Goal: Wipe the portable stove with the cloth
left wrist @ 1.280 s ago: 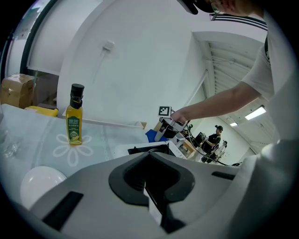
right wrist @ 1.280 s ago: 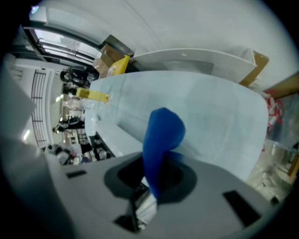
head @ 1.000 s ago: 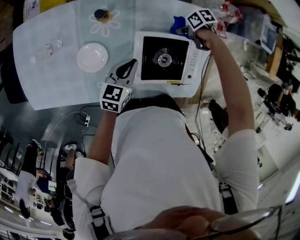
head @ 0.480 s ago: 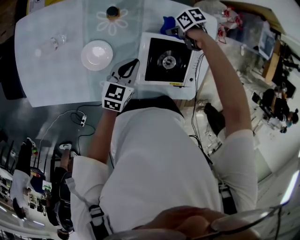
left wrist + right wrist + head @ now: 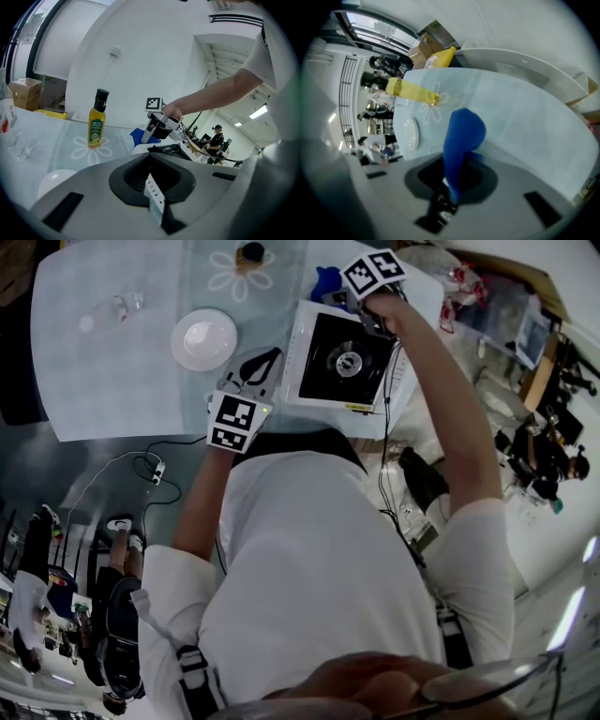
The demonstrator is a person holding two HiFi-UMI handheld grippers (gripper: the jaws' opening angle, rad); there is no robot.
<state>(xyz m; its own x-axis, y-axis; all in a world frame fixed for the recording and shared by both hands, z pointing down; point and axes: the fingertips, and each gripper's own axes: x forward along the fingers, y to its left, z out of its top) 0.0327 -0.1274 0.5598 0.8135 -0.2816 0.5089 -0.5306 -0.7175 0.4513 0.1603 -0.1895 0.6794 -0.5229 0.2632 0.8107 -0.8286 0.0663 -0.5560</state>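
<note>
Pale, glassy bench [image 5: 103, 381] across the upper part of the head view. At far left, a small clear glass [image 5: 122, 304]. Then a white plate [image 5: 204, 338]. Beyond it, a yellow oil bottle [image 5: 250, 253] standing on a flower print [image 5: 234, 279].

Next, the left gripper [image 5: 265, 360], clenched on nothing, just beside the near left side of the stove and apparently not touching it.

Right of that, the portable stove [image 5: 345, 357]: white casing, black top, round burner at centre, close to the bench's near right edge. At its far left corner, the blue cloth [image 5: 325, 282], bunched and pinched in the right gripper [image 5: 352, 299], clamped tight on the fabric with a loose tail free beyond the jaws. Unclear whether the fabric is touching the casing yet.

Likely step in hand: bringing the cloth onto the stove to begin wiping. To do it well:
- Lower far enough to lay the loose tail flat on the black top, not just a folded tip.
- Drag in long, overlapping passes from the far edge toward the near edge.
- Skirt the burner ring rather than snagging on it.
- Press lightly, to avoid shoving the stove toward the bench edge.
- Perhaps brace the casing with the left gripper.
- Keep the clamp firm, to avoid losing the cloth.
</note>
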